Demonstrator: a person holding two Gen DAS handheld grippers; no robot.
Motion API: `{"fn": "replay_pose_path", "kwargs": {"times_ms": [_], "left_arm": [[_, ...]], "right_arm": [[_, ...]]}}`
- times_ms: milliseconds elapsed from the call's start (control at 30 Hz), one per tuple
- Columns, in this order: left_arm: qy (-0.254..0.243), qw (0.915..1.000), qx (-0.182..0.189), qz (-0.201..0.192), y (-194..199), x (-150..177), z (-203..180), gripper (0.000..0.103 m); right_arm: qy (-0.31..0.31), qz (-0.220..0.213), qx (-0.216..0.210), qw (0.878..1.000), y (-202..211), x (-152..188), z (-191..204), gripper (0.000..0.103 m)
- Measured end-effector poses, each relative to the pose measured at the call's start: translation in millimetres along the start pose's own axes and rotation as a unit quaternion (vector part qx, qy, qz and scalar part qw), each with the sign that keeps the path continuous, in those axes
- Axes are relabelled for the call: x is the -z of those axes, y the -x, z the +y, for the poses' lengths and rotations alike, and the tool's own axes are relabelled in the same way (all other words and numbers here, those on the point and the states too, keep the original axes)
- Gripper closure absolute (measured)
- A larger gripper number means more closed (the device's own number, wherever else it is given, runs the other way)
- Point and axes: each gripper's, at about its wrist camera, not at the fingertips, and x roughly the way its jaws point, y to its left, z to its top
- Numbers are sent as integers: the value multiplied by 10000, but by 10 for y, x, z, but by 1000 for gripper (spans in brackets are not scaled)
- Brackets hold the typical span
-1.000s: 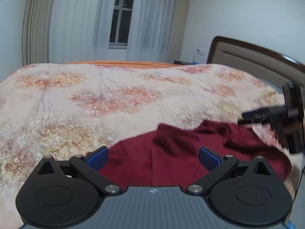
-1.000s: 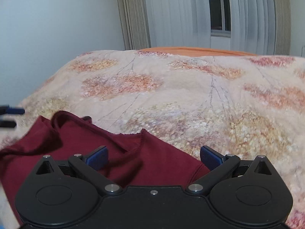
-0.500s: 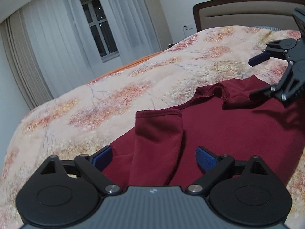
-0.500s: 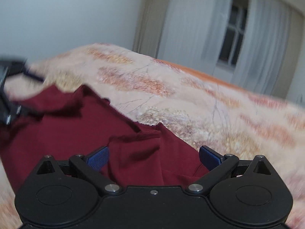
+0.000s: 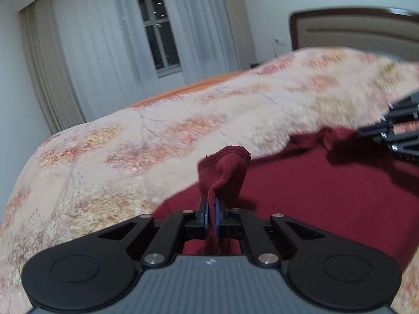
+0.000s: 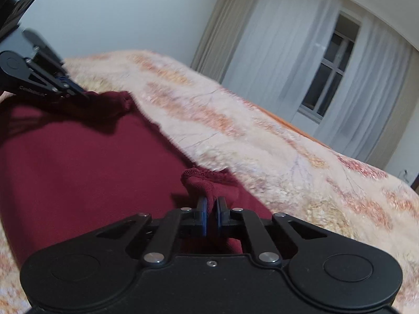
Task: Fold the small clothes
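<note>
Now the left tool [image 5: 211, 210] and right tool [image 6: 211, 209], jaws just closed, each pinch one end of the maroon garment's [image 5: 314, 196] far edge, its span stretched between them on the bed [image 5: 131, 144].

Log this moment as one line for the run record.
left hand-held gripper: shut on maroon garment | right hand-held gripper: shut on maroon garment | garment on floral bedspread

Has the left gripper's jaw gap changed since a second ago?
Yes. The left gripper has just been closing and now pinches the dark red knit garment, bunching its hem above the floral bedspread.
</note>
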Motion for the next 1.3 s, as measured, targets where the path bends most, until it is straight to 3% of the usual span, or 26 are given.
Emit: {"fn": "replay_pose_path", "kwargs": {"times_ms": [100,233,367,500,567,633,667,733,800,867,933,1033,1200,1300], "left_arm": [[565,9982,-169,-99,10,-80,290,99],[1385,9895,-404,-4,-120,-42,633,99],[1691,9844,-432,241,-319,85,762,99],[2399,9690,-56,580,-525,274,965,99],[2706,9611,118,536,-529,359,1044,99],[2792,9587,269,461,-495,394,1082,98],[2818,9580,306,431,-471,404,1100,95],[2930,9541,455,415,-417,404,1137,74],[3062,9495,611,304,-337,419,1169,39],[3105,9477,723,133,-227,431,1180,30],[3065,9488,769,11,-103,444,1168,26],[3032,9504,682,-129,108,516,1102,17],[2880,9548,718,-134,486,812,911,16],[2893,9546,709,-98,694,1042,793,16]], "right_arm": [[-442,-109,162,9988,22,-55,-215,97],[-1036,-114,458,9935,-58,-68,-538,97],[-1521,18,585,9866,-239,0,-766,97],[-1903,289,572,9796,-432,135,-917,97],[-2080,423,558,9756,-499,214,-944,96],[-2004,527,715,9757,-538,273,-926,94],[-1943,542,772,9764,-535,300,-917,91],[-2021,521,784,9748,-517,317,-933,79],[-2077,482,805,9737,-495,298,-950,69],[-2076,381,746,9746,-459,269,-954,54],[-2099,262,609,9755,-423,228,-953,37],[-2078,212,539,9764,-397,170,-938,27],[-2268,134,293,9734,-104,265,-844,13],[-2374,28,124,9713,244,412,-688,12]]}}
